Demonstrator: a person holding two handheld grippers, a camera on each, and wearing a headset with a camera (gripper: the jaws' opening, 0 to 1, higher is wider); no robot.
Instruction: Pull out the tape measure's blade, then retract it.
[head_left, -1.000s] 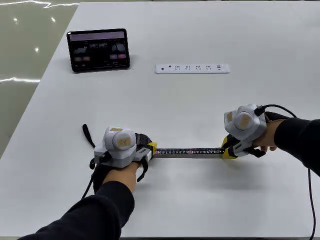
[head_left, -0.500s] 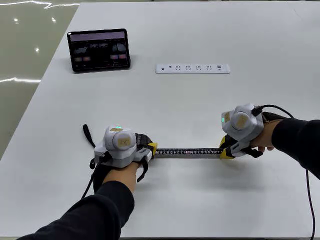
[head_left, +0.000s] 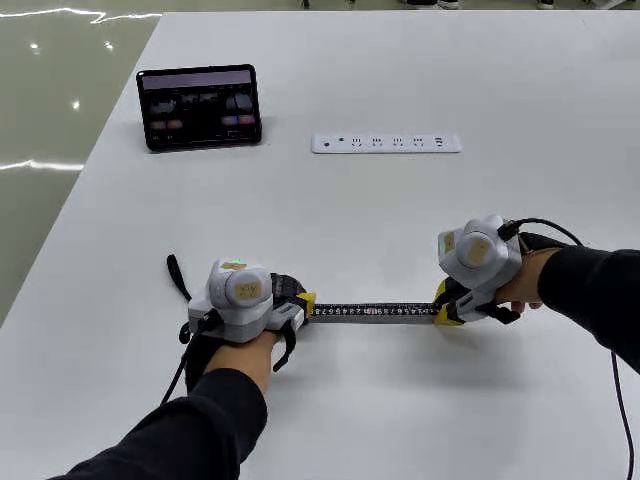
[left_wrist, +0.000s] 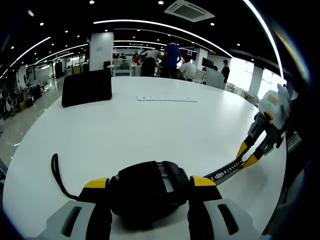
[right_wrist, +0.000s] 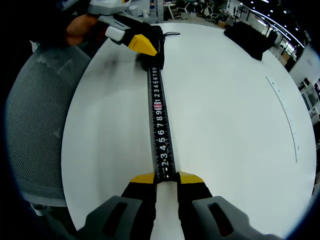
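- Left gripper (head_left: 298, 308) (left_wrist: 149, 182), lower left of the head view: grey body, yellow-tipped jaws clenched on the black tape-measure case (head_left: 284, 288) (left_wrist: 147, 192), one jaw on each side. The case sits on the table.
- Black wrist strap (head_left: 176, 272) (left_wrist: 56, 172) trails from the case and lies loose on the table toward its left edge.
- Narrow dark blade (head_left: 372, 313) (right_wrist: 159, 120) (left_wrist: 225, 172) with white numerals is drawn out. It runs straight from the case across to the right gripper, low over the table.
- Right gripper (head_left: 442, 303) (right_wrist: 166, 177), right of centre in the head view: yellow tips pinched on the blade's free end, the low numbers just ahead of the jaws.
- Black cable (head_left: 620, 390) drops from the right gripper down the right side of the frame.
- White table (head_left: 400, 220): a broad bare stretch between the blade and the far items, and more bare surface toward the bottom of the frame. Its left edge slants from upper centre to lower left, with glossy floor (head_left: 50, 100) beyond.
- Grey mesh chair back (right_wrist: 35, 125) at the left of the right gripper view, off the table edge.
- White power strip (head_left: 386, 143) (left_wrist: 166, 99) lies flat, upper centre.
- Black tablet (head_left: 200, 105) (left_wrist: 86, 87) stands propped at upper left, screen lit, close to the left edge.
- People (left_wrist: 170, 55) stand beyond the table's far edge.
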